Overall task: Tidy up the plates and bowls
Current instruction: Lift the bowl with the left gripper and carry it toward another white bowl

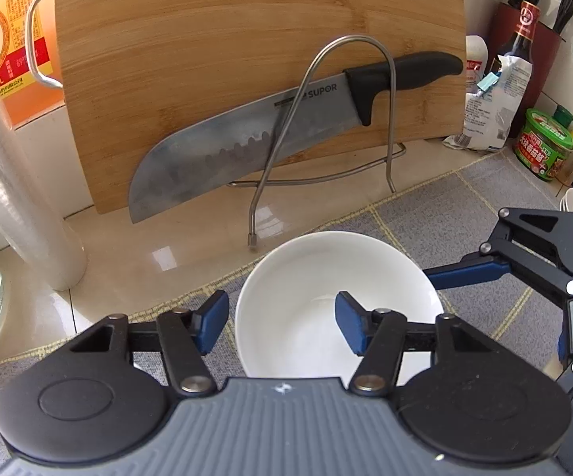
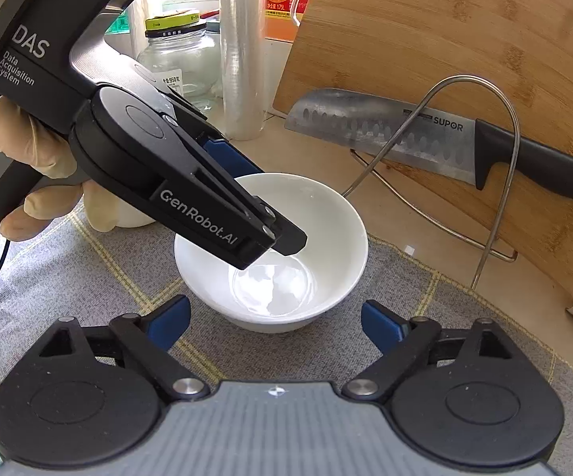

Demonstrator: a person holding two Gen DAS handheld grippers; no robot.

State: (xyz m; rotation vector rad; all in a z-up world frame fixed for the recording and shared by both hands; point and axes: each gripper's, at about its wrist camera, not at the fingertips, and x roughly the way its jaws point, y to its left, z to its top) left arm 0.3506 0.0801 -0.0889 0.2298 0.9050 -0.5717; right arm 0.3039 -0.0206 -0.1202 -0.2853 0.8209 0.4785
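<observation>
On the grey checked mat (image 1: pixel 484 198), near its back edge: one white bowl (image 1: pixel 306 277). Stands upright, looks empty, shows a glossy inside. Lies just in front of the foot of a wire rack (image 1: pixel 391 119) on the pale countertop (image 1: pixel 175 238).

Left gripper (image 1: pixel 280 317): points down at the left part of the bowl and straddles the rim there. Has one blue pad outside, just beside the outer wall, and the other pad inside, over the hollow and clearly apart from the wall. Stands partly open, so grips nothing yet. Is carried by a hand in a light glove (image 2: pixel 40 166), seen from the right wrist camera.

Right gripper (image 2: pixel 276 317): stays low over the mat at the near side of the bowl. Keeps its jaws wide, one pad at each side of the bowl's near wall, touching neither the bowl nor the other gripper. Holds nothing.

Behind the rack: bamboo cutting board (image 1: pixel 246 39), leaning upright, with a black-handled knife (image 1: pixel 227 146) resting against it. Further left: roll of cling film (image 2: pixel 242 51) and glass jar (image 2: pixel 179 63).
</observation>
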